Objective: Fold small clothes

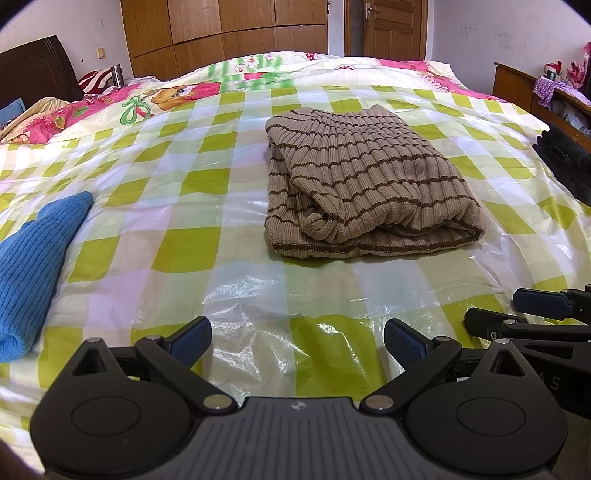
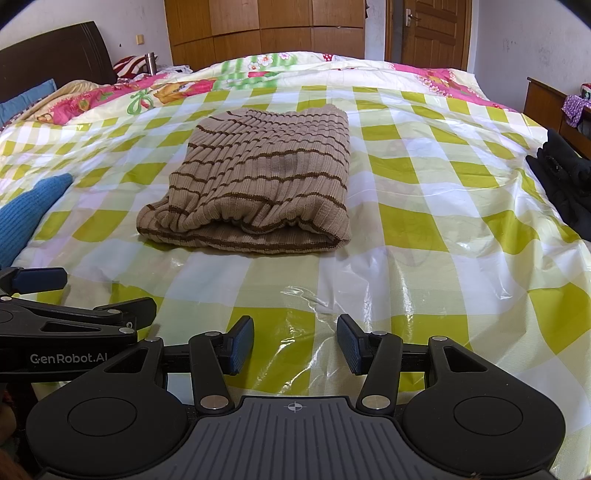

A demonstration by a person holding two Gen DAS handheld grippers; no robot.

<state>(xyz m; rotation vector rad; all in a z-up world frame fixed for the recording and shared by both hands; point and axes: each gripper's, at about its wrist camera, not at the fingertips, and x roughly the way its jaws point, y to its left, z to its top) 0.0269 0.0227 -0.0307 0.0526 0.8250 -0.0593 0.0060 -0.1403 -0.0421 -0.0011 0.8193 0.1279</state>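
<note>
A wide bed is lying under a glossy green, white and pale-yellow checked plastic sheet (image 1: pixel 177 251), with a pink floral cartoon-print quilt (image 1: pixel 147 99) bunching along its far side in front of a wooden wardrobe (image 1: pixel 221 33) and a brown panelled door (image 1: pixel 391 26). A folded blue knitted garment (image 1: pixel 33 258) is resting at the sheet's left edge and a dark black garment (image 2: pixel 565 184) at its right edge, both well apart from the centre. The left gripper (image 1: pixel 297 341) is hovering low over the near part of the sheet, its blue-padded fingers spreading wide and holding nothing; the right gripper (image 2: pixel 295 343) is sitting just beside it, level, its pads standing apart and likewise holding nothing. The folded beige ribbed sweater with thin brown stripes (image 1: pixel 362 184) is lying mid-sheet, ahead of both grippers, untouched, nothing standing between.
</note>
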